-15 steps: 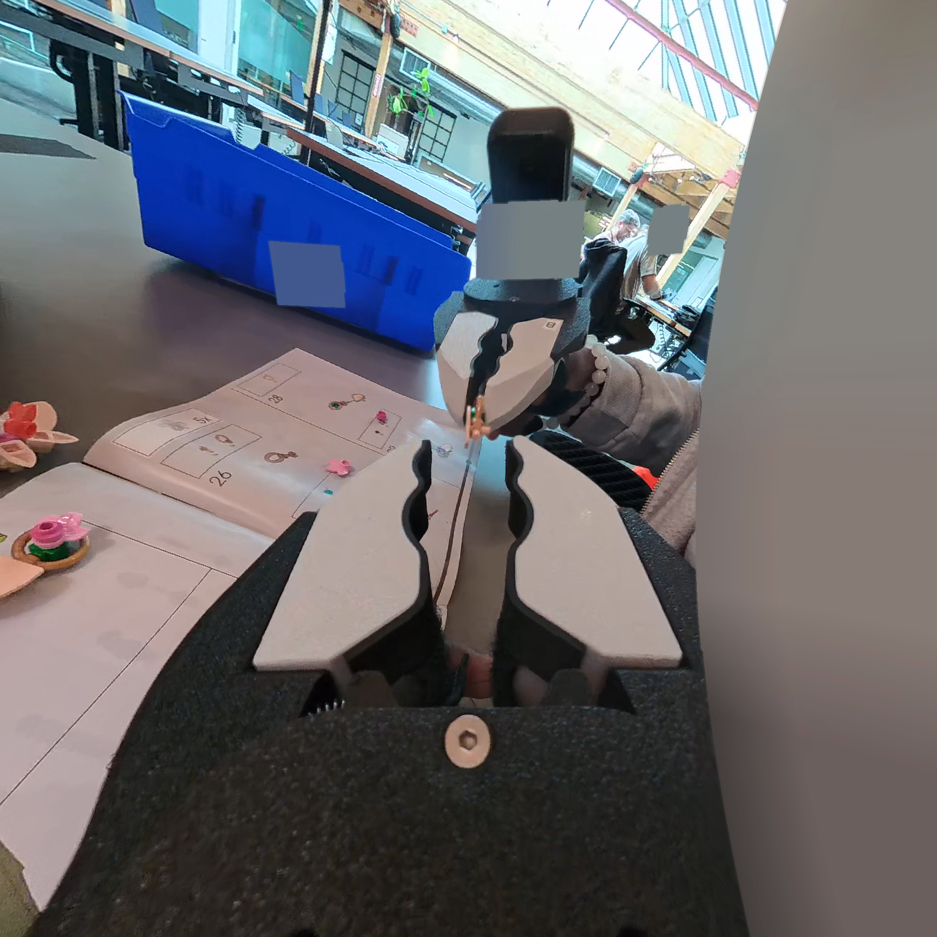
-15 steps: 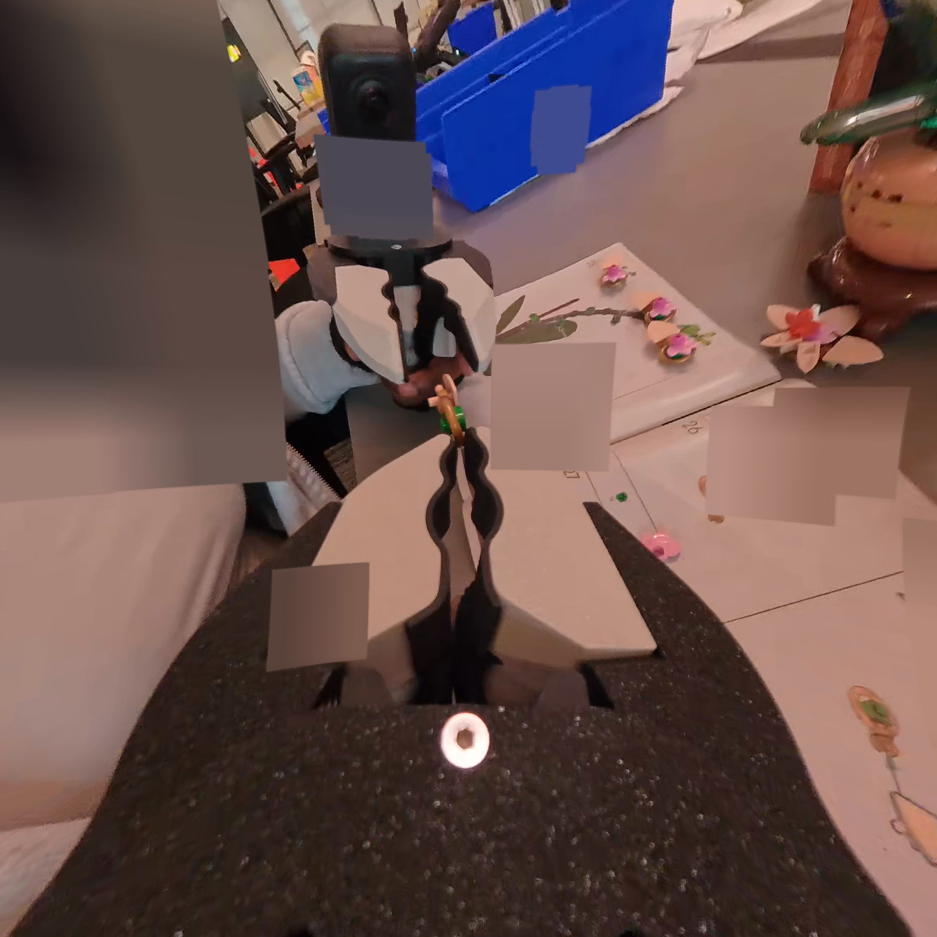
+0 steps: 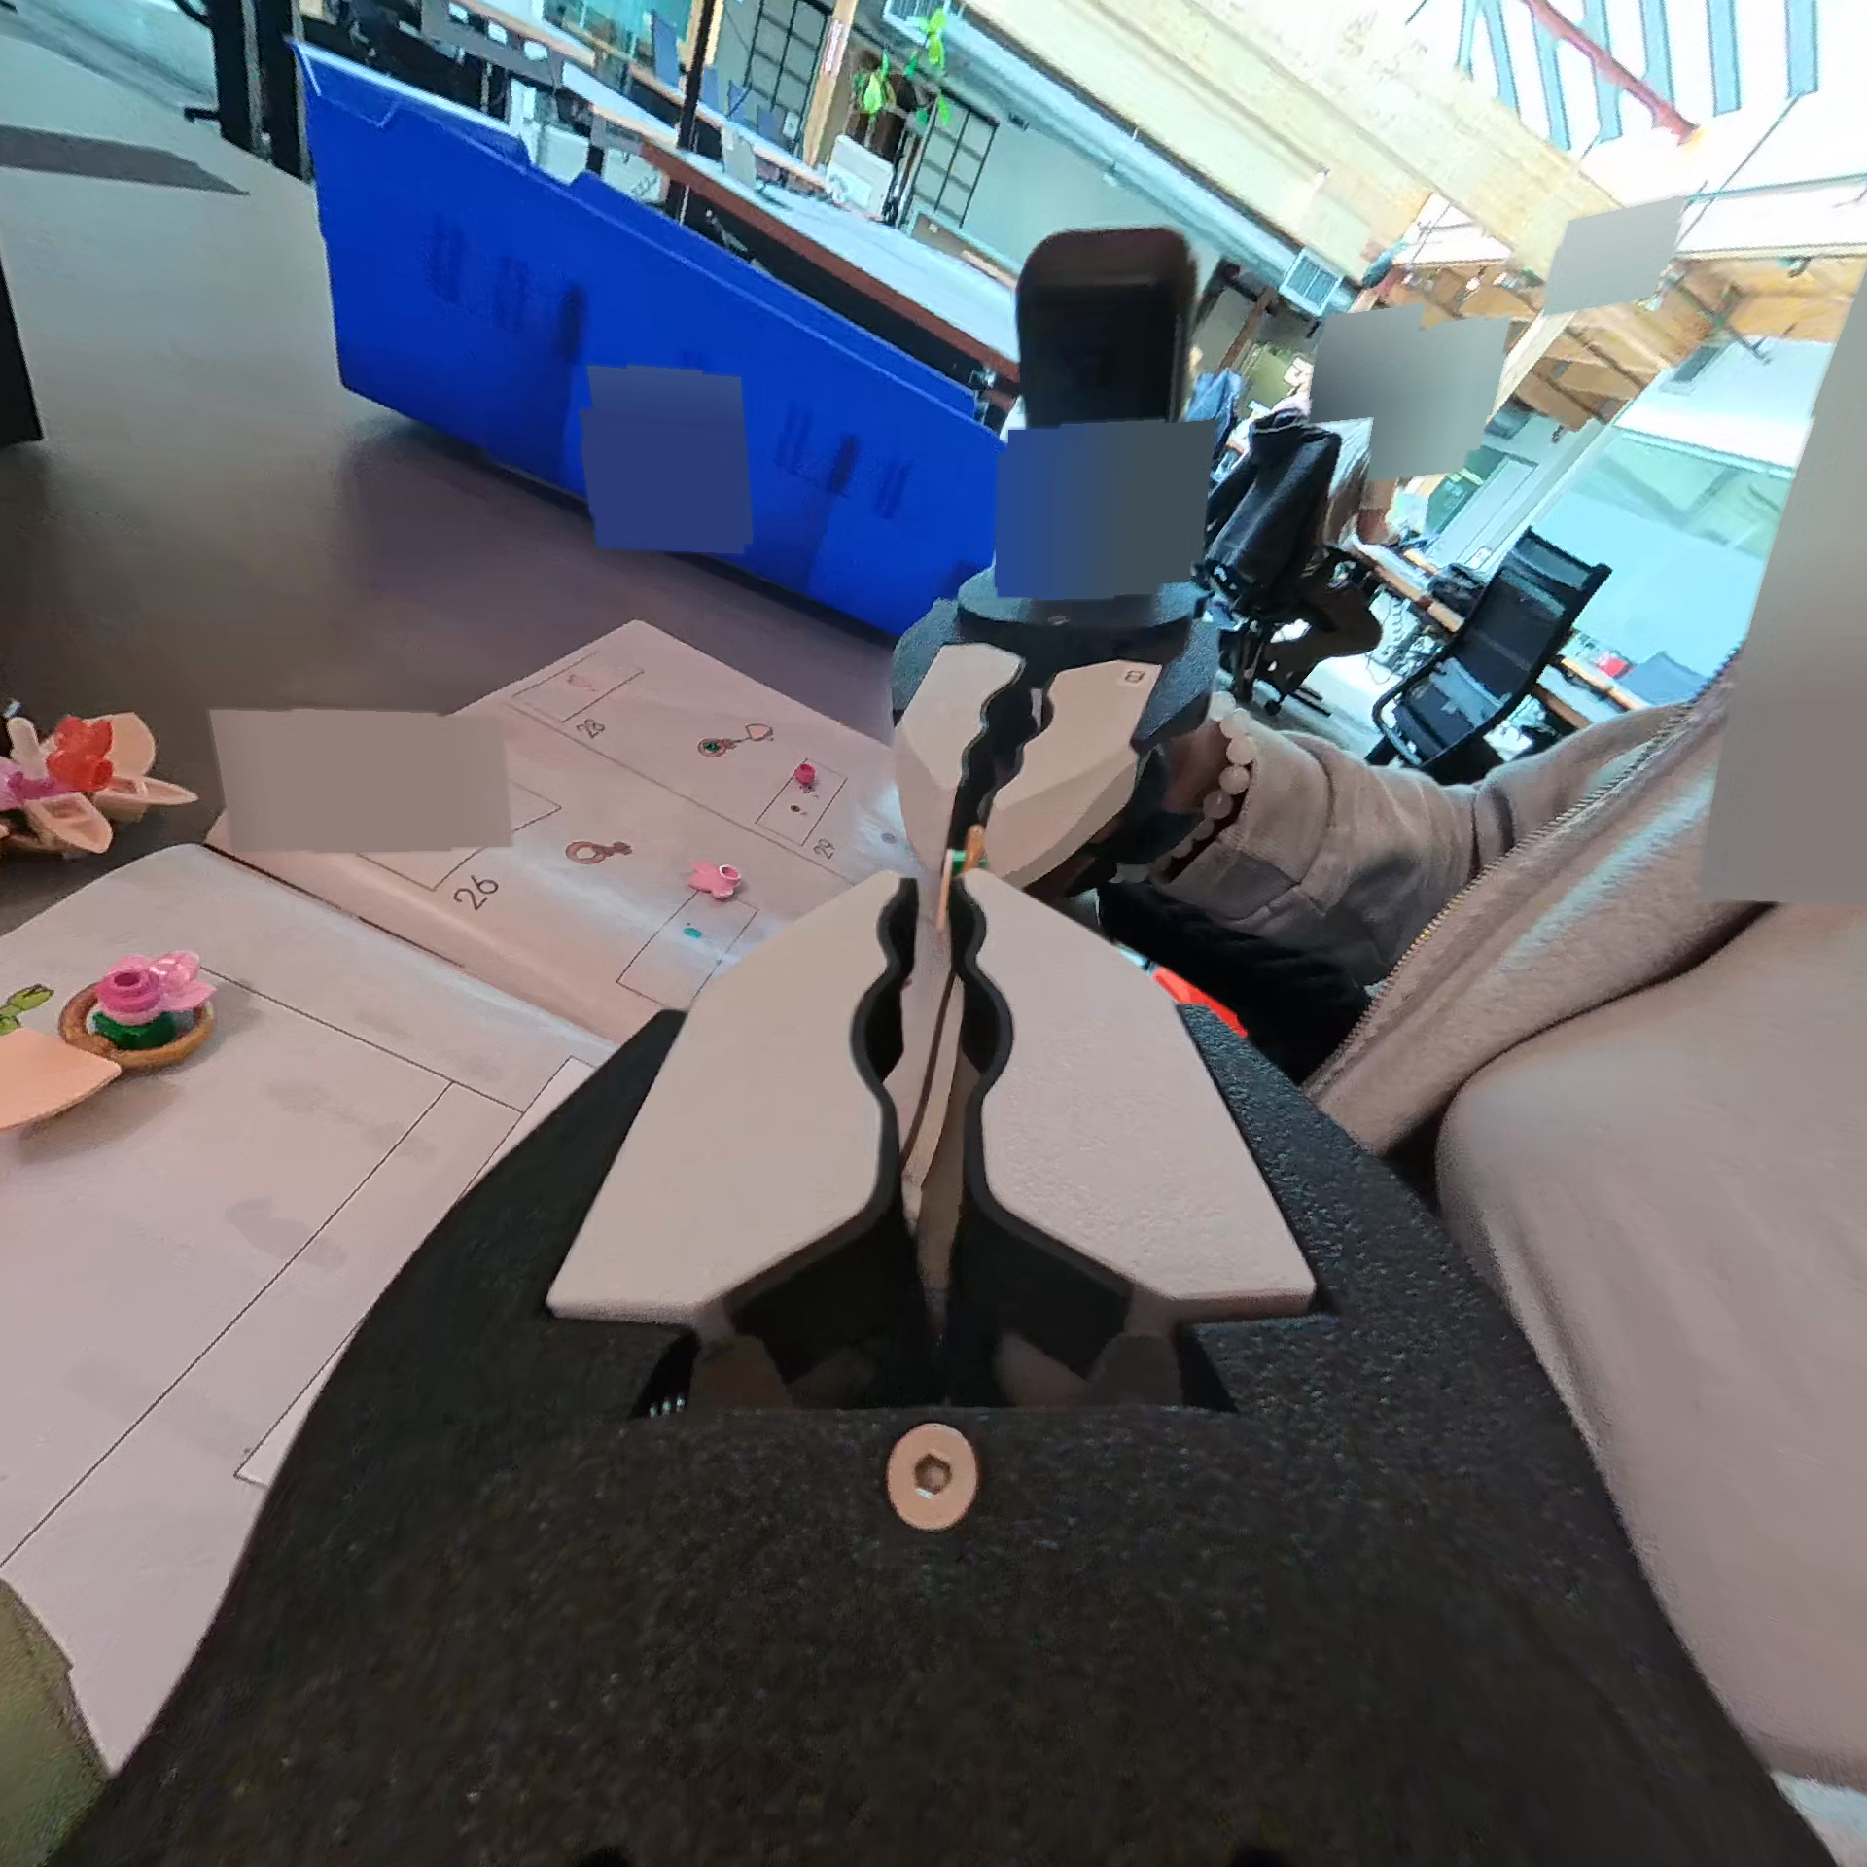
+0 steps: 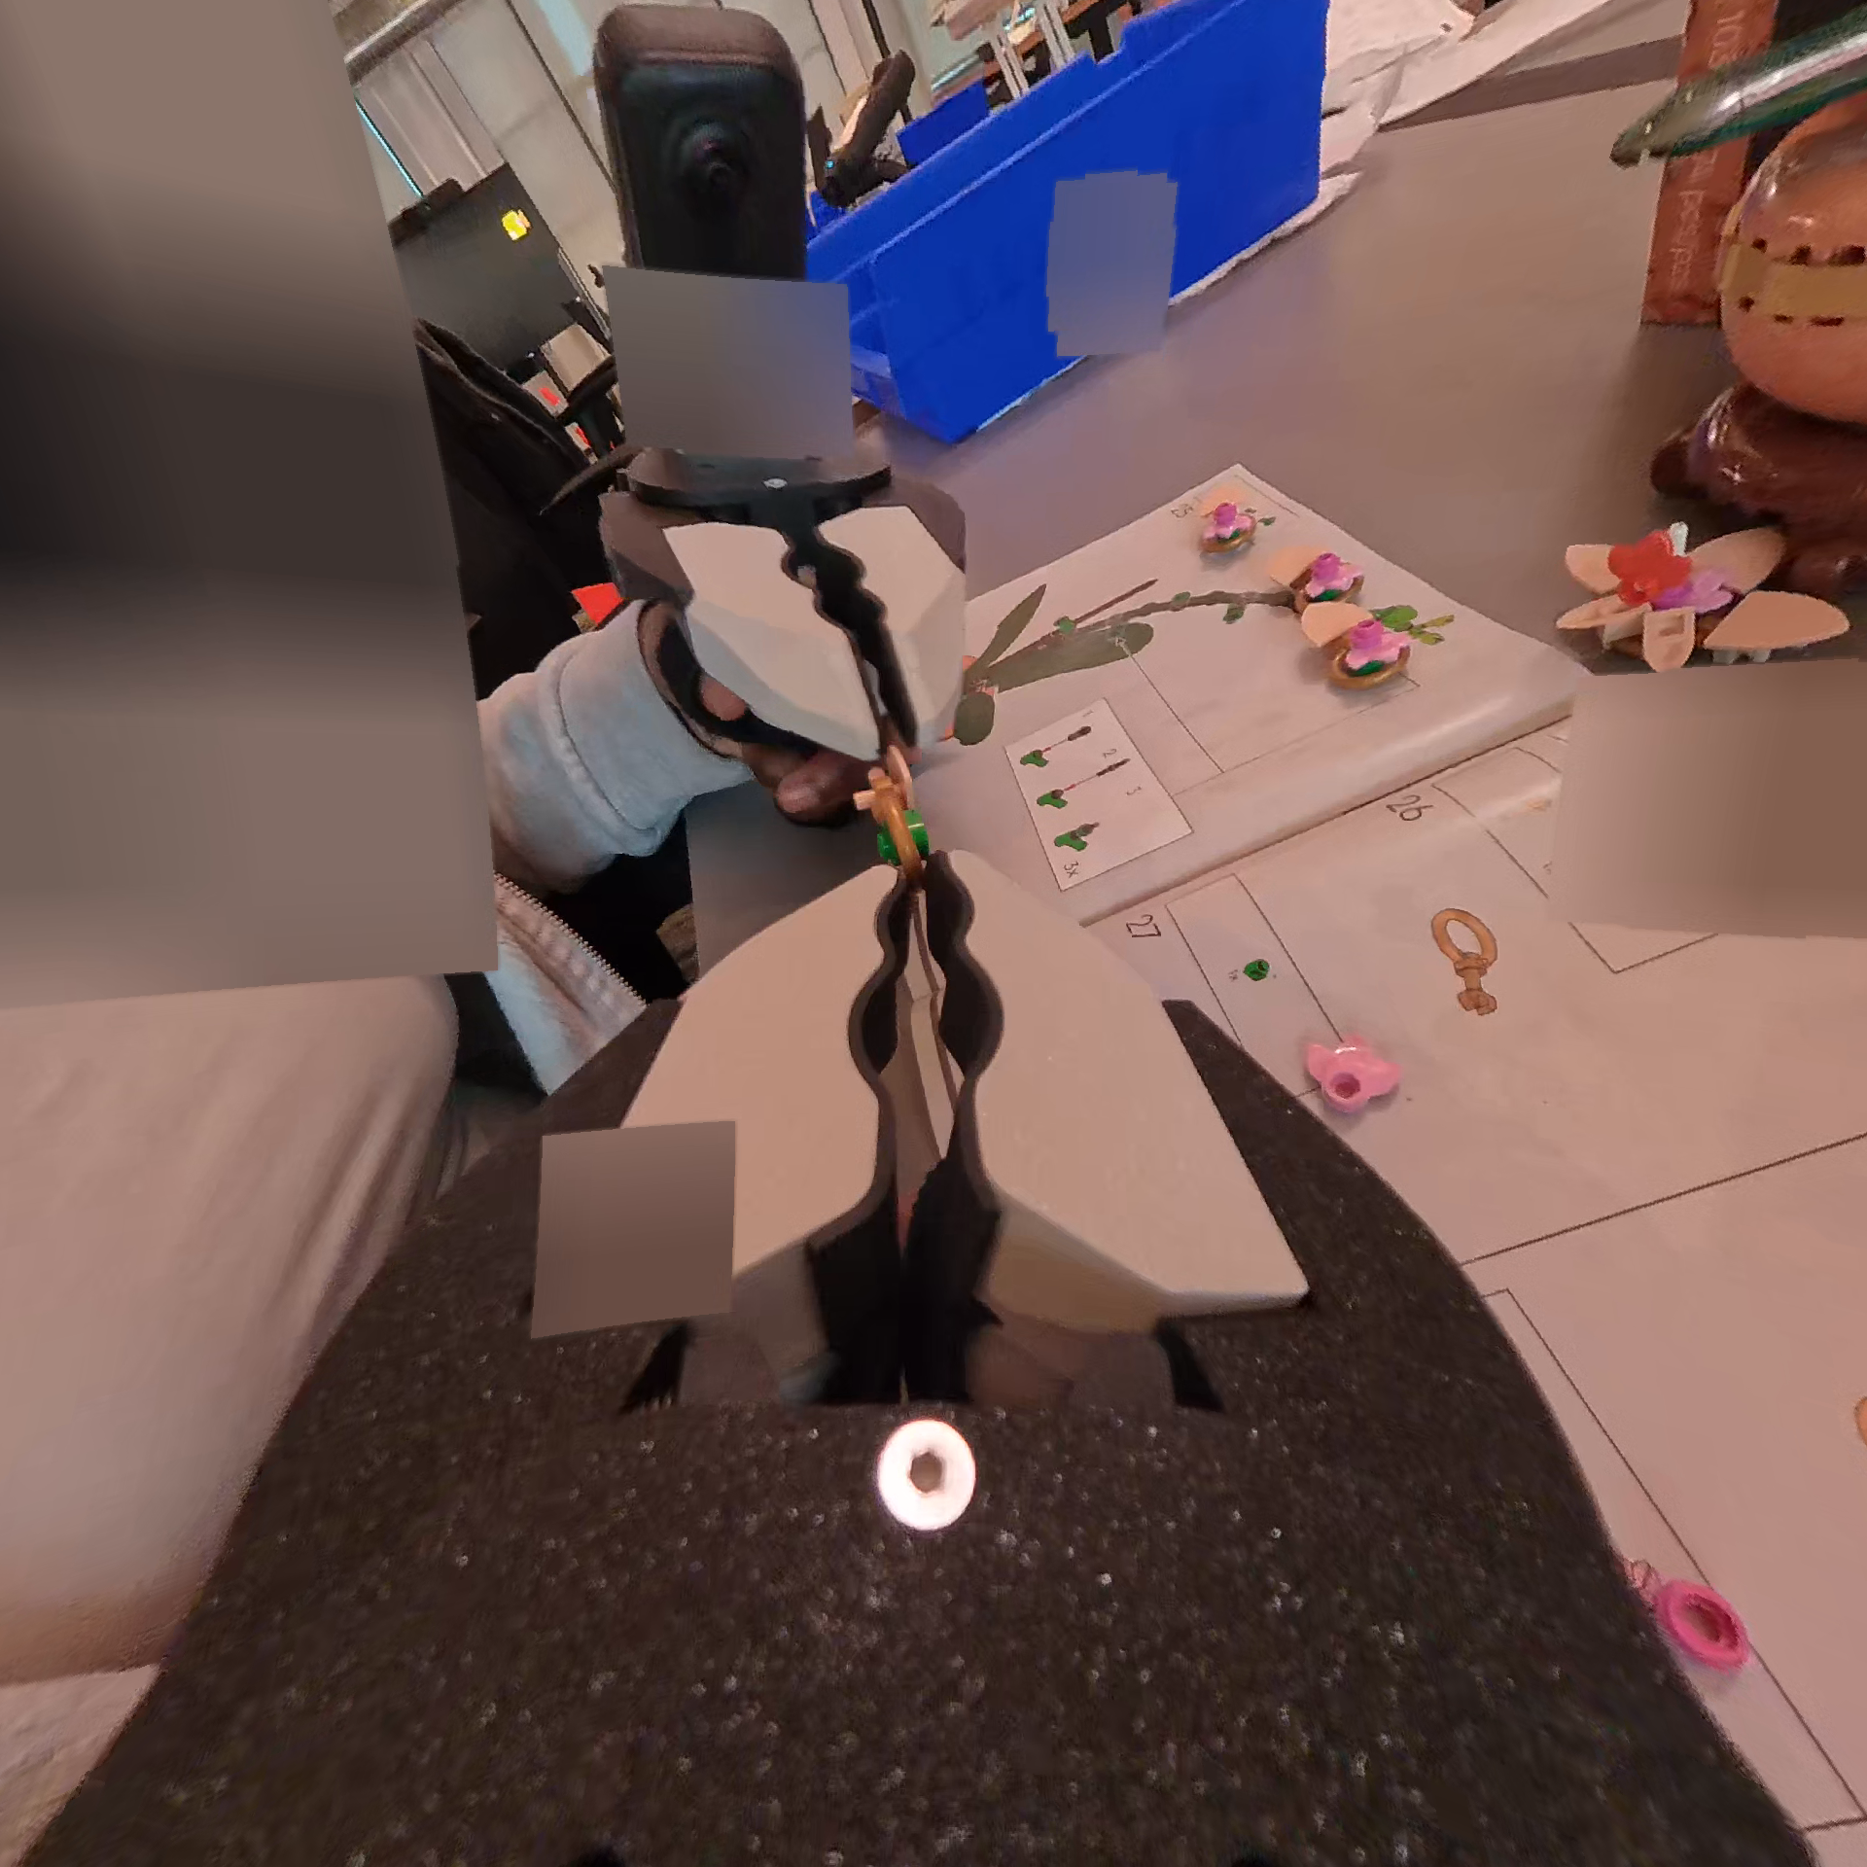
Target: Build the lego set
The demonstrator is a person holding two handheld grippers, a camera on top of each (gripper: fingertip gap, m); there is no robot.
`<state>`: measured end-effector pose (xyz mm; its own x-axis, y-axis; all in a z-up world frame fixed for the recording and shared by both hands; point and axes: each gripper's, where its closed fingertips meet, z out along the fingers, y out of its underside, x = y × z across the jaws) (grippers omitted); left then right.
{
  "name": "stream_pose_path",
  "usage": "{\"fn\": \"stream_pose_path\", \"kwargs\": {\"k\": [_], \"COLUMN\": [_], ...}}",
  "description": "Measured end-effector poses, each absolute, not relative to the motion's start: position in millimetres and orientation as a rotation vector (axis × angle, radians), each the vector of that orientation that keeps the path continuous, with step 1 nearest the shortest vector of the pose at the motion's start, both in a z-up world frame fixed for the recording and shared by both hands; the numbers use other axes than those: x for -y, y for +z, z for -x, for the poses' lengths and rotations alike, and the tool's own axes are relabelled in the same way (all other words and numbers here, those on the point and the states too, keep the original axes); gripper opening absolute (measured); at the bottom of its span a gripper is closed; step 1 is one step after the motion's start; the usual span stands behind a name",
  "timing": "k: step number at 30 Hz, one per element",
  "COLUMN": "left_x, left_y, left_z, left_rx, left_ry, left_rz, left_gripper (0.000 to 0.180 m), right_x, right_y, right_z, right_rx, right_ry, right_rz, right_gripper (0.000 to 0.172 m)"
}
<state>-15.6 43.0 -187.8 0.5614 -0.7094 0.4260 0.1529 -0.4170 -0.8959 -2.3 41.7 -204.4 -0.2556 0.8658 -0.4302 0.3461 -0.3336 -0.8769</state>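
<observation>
My two grippers meet tip to tip above an open instruction booklet [image 3: 333, 1111]. My right gripper [image 4: 914, 871] is shut on a small gold ring piece [image 4: 896, 816] that carries a green stud [image 4: 905, 839]. My left gripper [image 3: 942, 889] is shut on a thin cream petal piece [image 3: 945, 894] joined to the ring's far end. In the right wrist view the left gripper [image 4: 889, 746] pinches that cream piece [image 4: 899, 773]. In the left wrist view the right gripper [image 3: 960, 837] holds the ring [image 3: 976, 842] and the green stud [image 3: 962, 859].
A loose pink flower piece [image 3: 715, 877] [image 4: 1349, 1076] lies on the booklet. A built flower on a ring [image 3: 141, 1010] and a petal cluster [image 3: 71, 778] lie at the left. A blue bin [image 3: 606, 333] stands behind. A brown pot [image 4: 1788, 333] stands far right, and a magenta ring [image 4: 1702, 1625] lies near right. The grippers are tip to tip, or close to it.
My left jaws have closed from wide open onto the cream petal piece. My right gripper stays shut on the gold ring piece.
</observation>
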Motion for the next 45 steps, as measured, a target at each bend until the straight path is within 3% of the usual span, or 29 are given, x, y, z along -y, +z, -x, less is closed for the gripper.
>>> {"fn": "stream_pose_path", "kwargs": {"k": [16, 25, 45], "left_x": [-24, -29, -40], "left_y": [-181, -162, -145], "left_z": [-4, 1, 9], "left_rx": [-0.561, -0.274, -0.155], "left_ry": [-1.076, -1.263, -0.977], "left_rz": [1.759, 1.69, 1.582], "left_gripper": [0.001, 0.0, 0.0], "right_x": [-29, -30, -41], "right_y": [-191, -166, -156], "right_z": [-13, -11, -3], "right_rx": [1.681, 1.649, 1.49], "right_ry": [1.283, 0.781, 0.782], "right_rz": [1.242, 0.765, 0.817], "right_gripper": [0.002, 0.002, 0.002]}}
